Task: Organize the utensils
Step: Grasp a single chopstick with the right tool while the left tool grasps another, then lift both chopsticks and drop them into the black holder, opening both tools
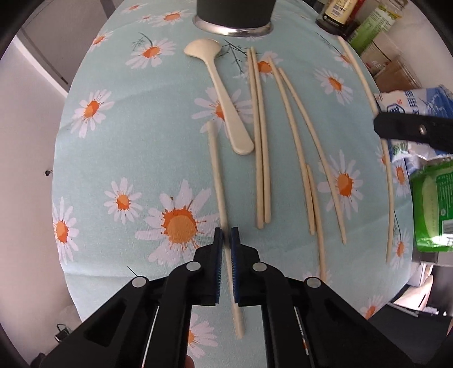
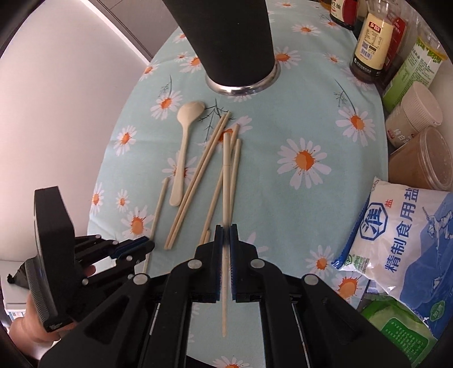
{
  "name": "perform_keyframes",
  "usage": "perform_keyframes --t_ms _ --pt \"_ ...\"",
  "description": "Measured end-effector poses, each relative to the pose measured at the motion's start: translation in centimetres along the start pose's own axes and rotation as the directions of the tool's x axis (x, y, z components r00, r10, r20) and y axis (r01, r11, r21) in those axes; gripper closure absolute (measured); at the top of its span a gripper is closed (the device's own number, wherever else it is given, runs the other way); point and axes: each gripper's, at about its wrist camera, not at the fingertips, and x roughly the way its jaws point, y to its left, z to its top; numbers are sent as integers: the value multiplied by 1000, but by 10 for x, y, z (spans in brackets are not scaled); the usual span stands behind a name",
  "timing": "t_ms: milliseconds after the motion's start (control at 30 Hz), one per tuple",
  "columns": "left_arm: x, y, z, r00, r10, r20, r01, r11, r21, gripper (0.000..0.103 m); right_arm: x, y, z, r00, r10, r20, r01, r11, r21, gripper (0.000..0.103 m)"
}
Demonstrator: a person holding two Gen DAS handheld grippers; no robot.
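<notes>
Several cream chopsticks (image 1: 262,141) and a cream spoon (image 1: 223,96) lie on the daisy tablecloth in front of a black cup (image 1: 235,12) with a steel base. My left gripper (image 1: 226,240) is shut on one chopstick (image 1: 218,175) near the table's front edge. My right gripper (image 2: 225,237) is shut on another chopstick (image 2: 226,181), which points toward the cup (image 2: 229,39). The spoon (image 2: 184,147) and loose chopsticks (image 2: 198,181) lie left of it. The left gripper (image 2: 136,246) shows at lower left in the right wrist view.
Sauce bottles (image 2: 371,42), jars (image 2: 416,113), a blue and white salt bag (image 2: 402,240) and a green packet (image 1: 433,206) crowd the table's right side. The tablecloth (image 2: 305,198) has bare room between the utensils and the salt bag.
</notes>
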Motion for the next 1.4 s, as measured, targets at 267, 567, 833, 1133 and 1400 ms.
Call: perform_keyframes --t_ms 267,567,833,1133,1400 --pt "-2 8 1 1000 -19 19 20 997 -81 99 0 -2 -6 997 73 -10 -73 997 4 98" --pt "-49 46 6 982 -96 165 114 988 -106 99 -5 12 -2 995 93 25 -94 995 32 97" --pt "-102 53 27 907 -218 361 236 972 -8 99 -26 41 10 981 102 165 -110 993 40 97" --pt "-145 66 71 793 -342 504 337 936 104 99 -68 55 32 899 132 417 -161 986 34 97" --pt "-172 70 117 657 -436 616 395 894 212 99 -98 48 72 794 114 597 -163 986 29 97"
